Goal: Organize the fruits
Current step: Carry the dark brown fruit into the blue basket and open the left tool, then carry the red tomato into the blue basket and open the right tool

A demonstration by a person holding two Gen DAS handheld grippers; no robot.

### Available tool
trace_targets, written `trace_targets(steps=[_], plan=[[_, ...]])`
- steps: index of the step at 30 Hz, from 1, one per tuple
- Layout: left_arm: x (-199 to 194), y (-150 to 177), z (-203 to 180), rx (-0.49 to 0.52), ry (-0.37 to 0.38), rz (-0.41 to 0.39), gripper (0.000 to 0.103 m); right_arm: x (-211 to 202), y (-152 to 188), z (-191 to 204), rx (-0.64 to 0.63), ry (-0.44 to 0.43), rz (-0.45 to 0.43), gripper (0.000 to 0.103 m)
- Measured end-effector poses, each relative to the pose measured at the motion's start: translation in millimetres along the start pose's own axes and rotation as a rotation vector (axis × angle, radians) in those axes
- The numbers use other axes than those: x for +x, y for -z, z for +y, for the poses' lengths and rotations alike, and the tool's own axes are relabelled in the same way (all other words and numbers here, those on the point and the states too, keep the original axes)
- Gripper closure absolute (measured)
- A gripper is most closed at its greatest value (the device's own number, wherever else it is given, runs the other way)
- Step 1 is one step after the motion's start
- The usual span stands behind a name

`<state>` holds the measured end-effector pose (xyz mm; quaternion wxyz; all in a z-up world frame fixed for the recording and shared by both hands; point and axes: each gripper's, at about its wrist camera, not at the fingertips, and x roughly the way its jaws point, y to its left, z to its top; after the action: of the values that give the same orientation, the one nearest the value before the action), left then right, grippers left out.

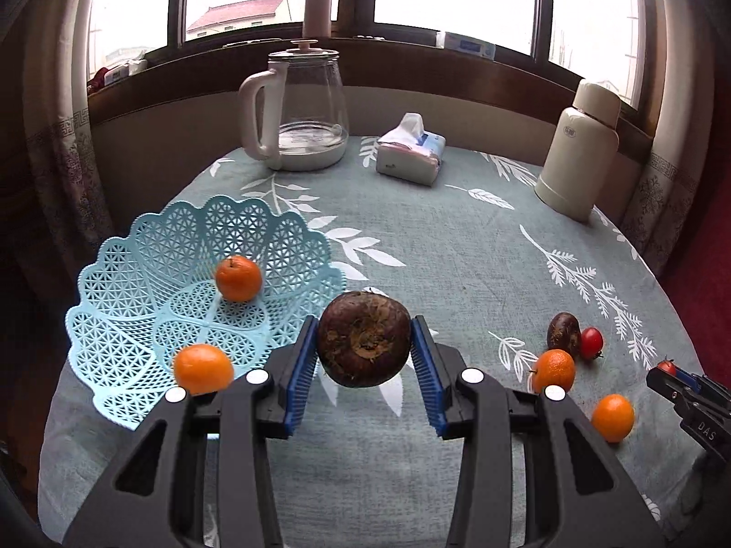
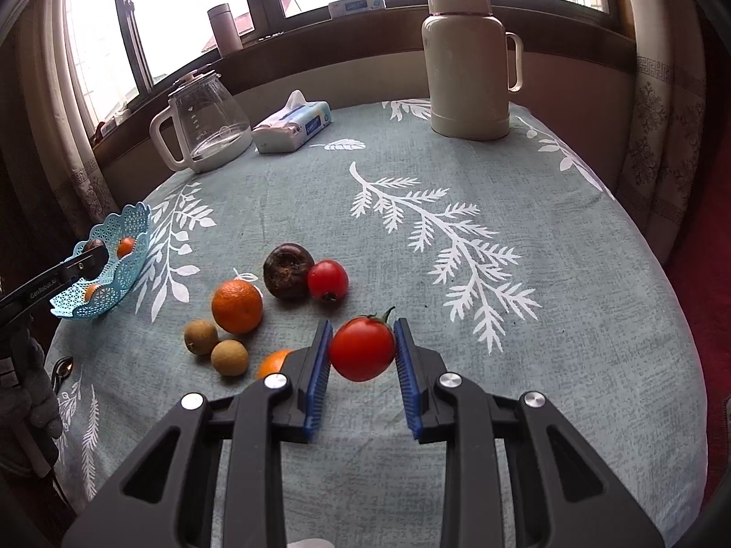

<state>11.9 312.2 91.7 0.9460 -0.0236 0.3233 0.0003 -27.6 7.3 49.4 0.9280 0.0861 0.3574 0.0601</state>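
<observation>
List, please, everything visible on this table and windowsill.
Basket: one, light blue, table's left.
Tangerines: four, orange; two in basket, two on cloth.
Water chestnuts: two, dark brown; one on cloth, one in left tongs.
Cherry tomatoes: two, red; one on cloth, one in right tongs.
Longans: two, tan, beside a tangerine.
Kettle: one, glass and white, far left.
Tissue pack: one, white, far middle.
Thermos: one, cream, far right.
Tumbler: one, beige, windowsill.
Left tongs: black, blue pads, shut on chestnut.
Right tongs: same, shut on tomato.
</observation>
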Motion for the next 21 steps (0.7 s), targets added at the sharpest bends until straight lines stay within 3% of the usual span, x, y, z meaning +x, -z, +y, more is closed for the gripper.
trace_targets(steps=[16, 18, 21], plan=[[-13.2, -4.3, 97.2, -0.122, -0.121, -0.031, 0.060, 1.8, -11.7, 64.0, -0.036, -0.081, -0.024, 0.075], [-15.8, -4.3, 105.7, -0.142, -0.125, -0.040, 0.041, 4.7, -14.5, 77.0, -0.055, -0.094, -0.021, 0.075], [-21.8, -7.9, 115.8, -0.154, -0.133, -0.059, 0.035, 8.2, -19.9, 96.5, -0.084, -0.118, -0.021, 0.075]])
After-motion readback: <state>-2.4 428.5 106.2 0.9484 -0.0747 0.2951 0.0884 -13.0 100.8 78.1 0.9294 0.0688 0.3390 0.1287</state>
